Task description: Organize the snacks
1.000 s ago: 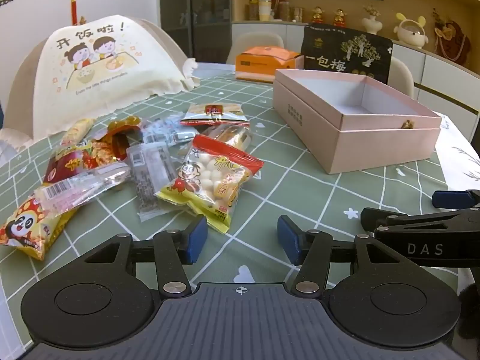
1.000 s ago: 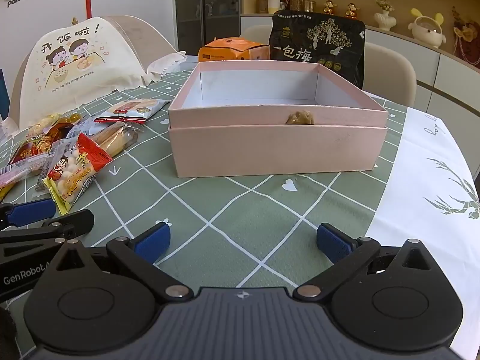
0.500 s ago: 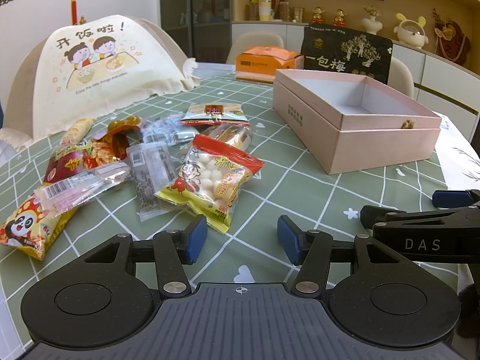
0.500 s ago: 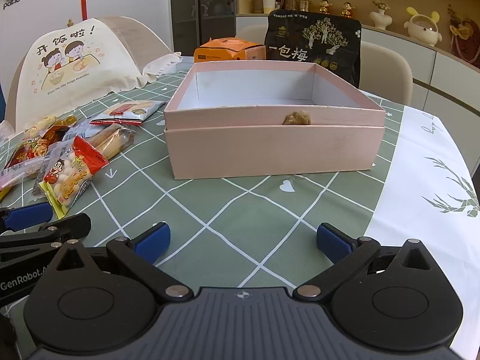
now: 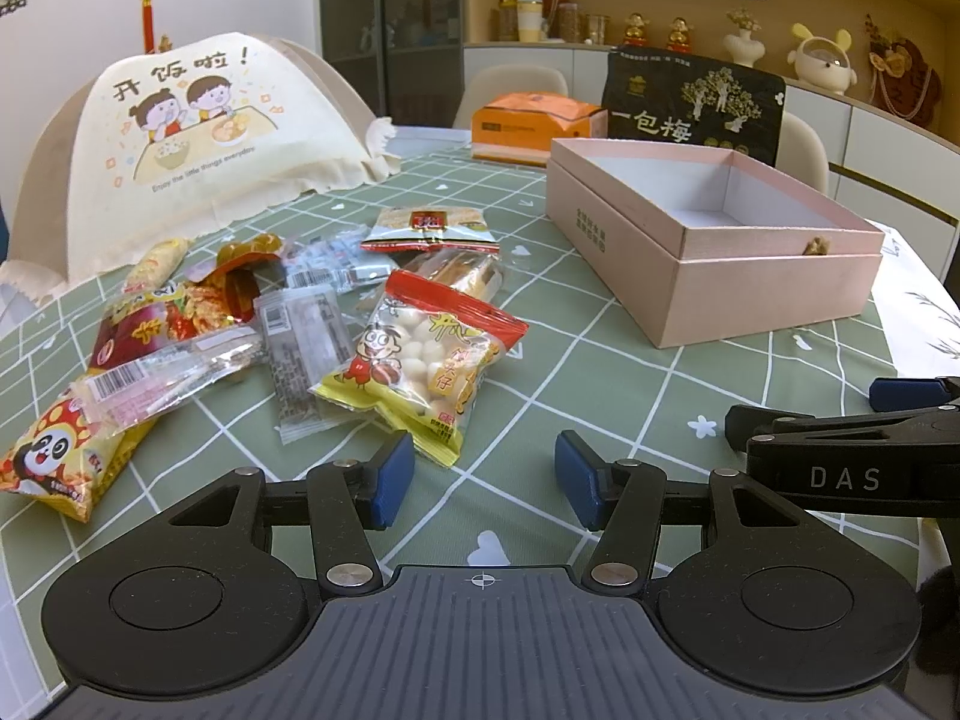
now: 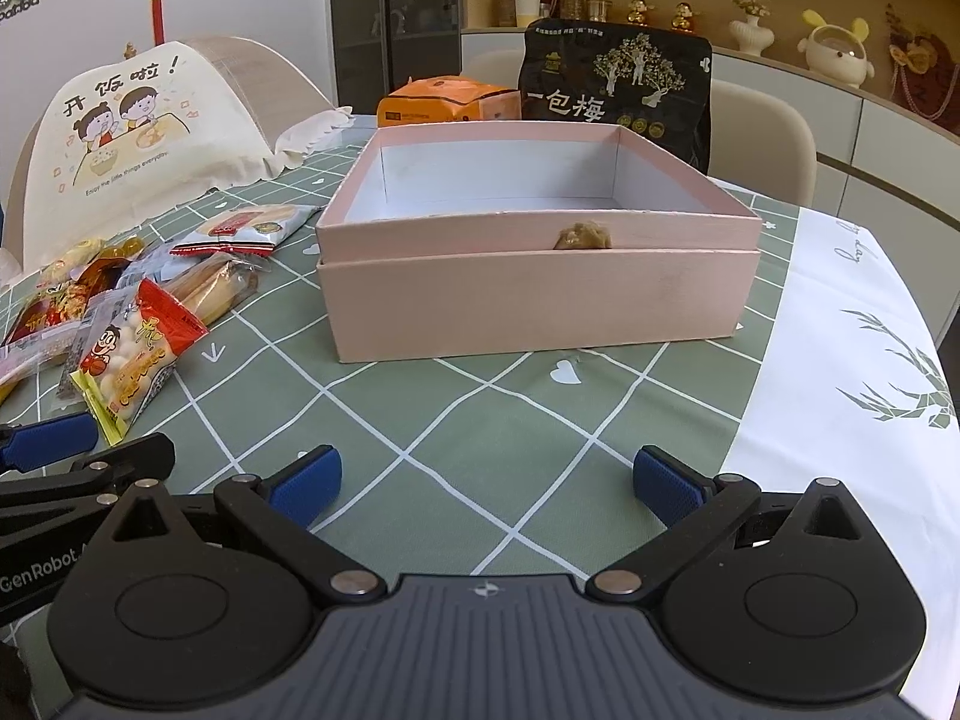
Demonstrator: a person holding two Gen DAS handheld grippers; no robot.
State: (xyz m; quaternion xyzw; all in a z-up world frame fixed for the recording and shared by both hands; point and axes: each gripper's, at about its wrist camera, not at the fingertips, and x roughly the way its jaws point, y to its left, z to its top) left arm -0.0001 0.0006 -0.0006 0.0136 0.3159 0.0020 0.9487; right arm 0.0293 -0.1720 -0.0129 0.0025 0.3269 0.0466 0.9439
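Several snack packets lie in a loose pile on the green checked tablecloth. Nearest is a red and yellow packet of white balls (image 5: 423, 360), also in the right wrist view (image 6: 135, 360). A panda packet (image 5: 54, 456) lies far left. A red and silver packet (image 5: 429, 228) lies at the back. An open, empty pink box (image 5: 750, 294) stands to the right, also in the right wrist view (image 6: 534, 300). My left gripper (image 5: 485, 480) is open and empty, just short of the ball packet. My right gripper (image 6: 486, 483) is open wide and empty, in front of the box.
A cream food cover (image 5: 198, 132) stands at the back left. An orange box (image 5: 534, 126) and a black bag (image 5: 690, 108) stand behind the pink box. A white cloth (image 6: 852, 390) covers the table's right side. The right gripper shows in the left wrist view (image 5: 852, 444).
The right wrist view has shifted slightly, so the pink box sits a little more to the left. The left gripper has barely moved. Both stay open.
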